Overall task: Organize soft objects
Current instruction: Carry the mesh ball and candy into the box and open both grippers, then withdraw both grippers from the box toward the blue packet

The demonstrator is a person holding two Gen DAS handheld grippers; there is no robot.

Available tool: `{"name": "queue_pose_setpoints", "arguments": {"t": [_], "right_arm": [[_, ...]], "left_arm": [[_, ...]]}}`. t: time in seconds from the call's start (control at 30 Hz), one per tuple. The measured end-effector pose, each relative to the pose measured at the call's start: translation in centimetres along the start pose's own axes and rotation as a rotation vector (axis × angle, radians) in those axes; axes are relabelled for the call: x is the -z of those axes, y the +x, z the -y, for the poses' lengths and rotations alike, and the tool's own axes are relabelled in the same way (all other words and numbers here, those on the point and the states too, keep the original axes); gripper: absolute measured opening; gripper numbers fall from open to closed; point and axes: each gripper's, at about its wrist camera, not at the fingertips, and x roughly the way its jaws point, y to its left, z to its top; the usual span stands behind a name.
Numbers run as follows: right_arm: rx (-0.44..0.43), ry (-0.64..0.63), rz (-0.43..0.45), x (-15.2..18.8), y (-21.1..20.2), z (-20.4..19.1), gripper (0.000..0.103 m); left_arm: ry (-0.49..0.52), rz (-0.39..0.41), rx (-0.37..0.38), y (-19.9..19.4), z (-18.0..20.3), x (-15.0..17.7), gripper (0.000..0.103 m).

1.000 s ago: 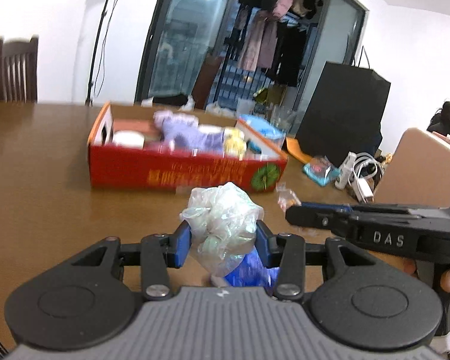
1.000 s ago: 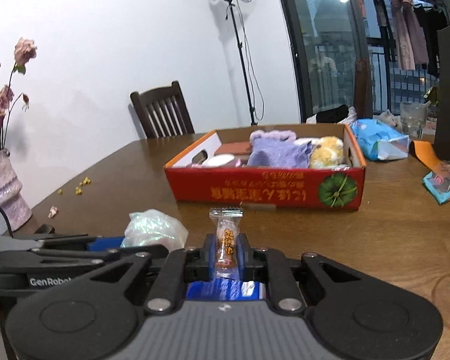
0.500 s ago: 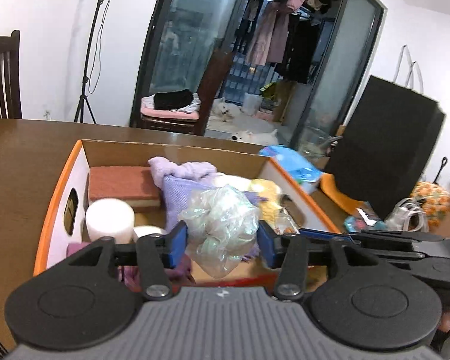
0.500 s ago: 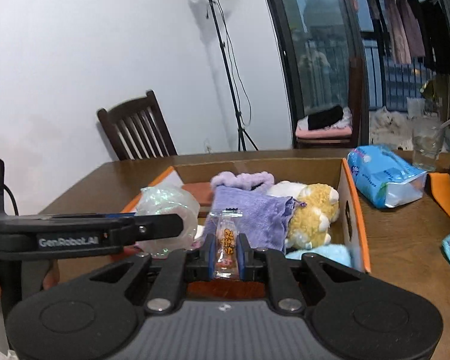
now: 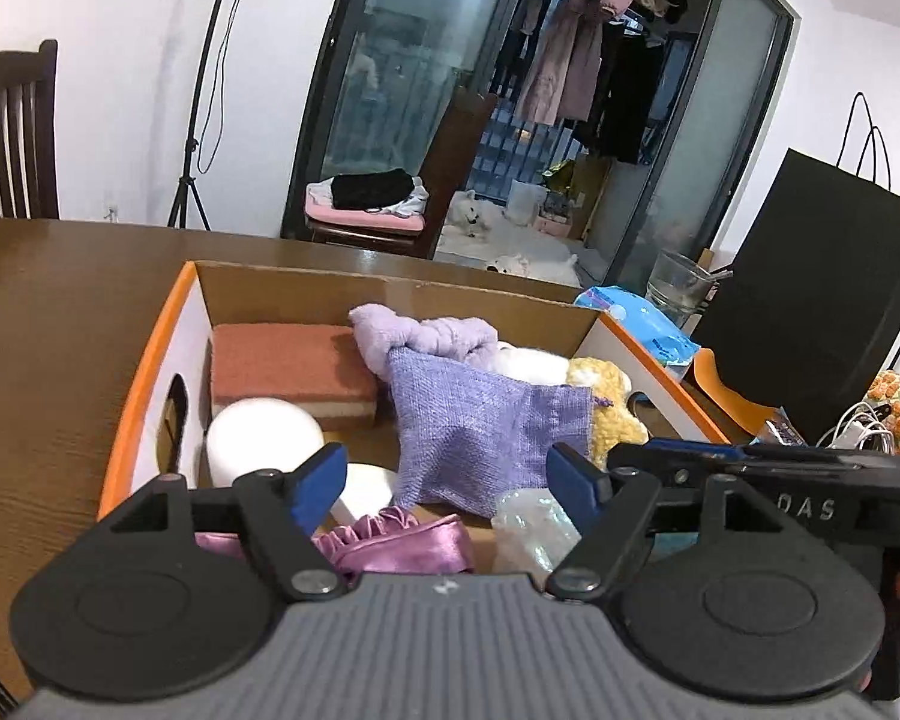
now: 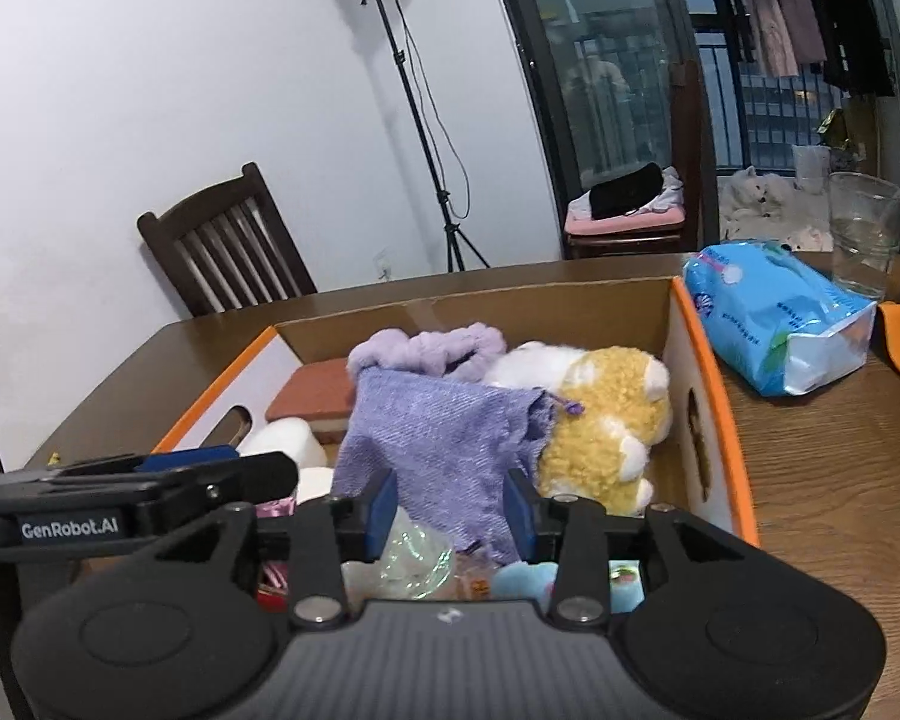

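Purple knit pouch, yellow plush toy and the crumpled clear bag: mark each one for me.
Purple knit pouch [image 6: 444, 444], right wrist view, middle of its knit face.
Yellow plush toy [image 6: 606, 420], right wrist view, its fleecy body.
Crumpled clear bag [image 5: 531, 531], left wrist view, its crinkled top, lying in the box.

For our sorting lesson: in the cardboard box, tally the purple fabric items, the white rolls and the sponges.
Purple fabric items: 3 (headband, pouch, satin scrunchie)
White rolls: 2
Sponges: 1
Total: 6
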Motion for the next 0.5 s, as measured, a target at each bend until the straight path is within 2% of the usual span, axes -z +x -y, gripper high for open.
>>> {"name": "queue_pose_setpoints", "arguments": {"t": [0.1,0.23,0.33,0.5], "right_arm": [[0.01,0.0,0.019,-0.5,-1.4,-0.2,0.039],[0.031,-0.049,0.062,-0.7,-4.8,-1.4,0.045],[0.04,-0.091,0.093,0.0,-7.8,-2.3,0.056],[0.046,-0.125,0.118,2.2,-12.7,-3.1,0.057]], "left_arm": [[0.012,0.017,-0.014,-1.6,0.2,-0.2,0.075],[0.048,0.059,-0.059,-5.4,0.7,0.0,0.077],[0.088,0.092,-0.092,-8.9,1.3,1.1,0.08],[0.113,0.149,-0.13,-14.6,2.2,4.0,0.083]]}}
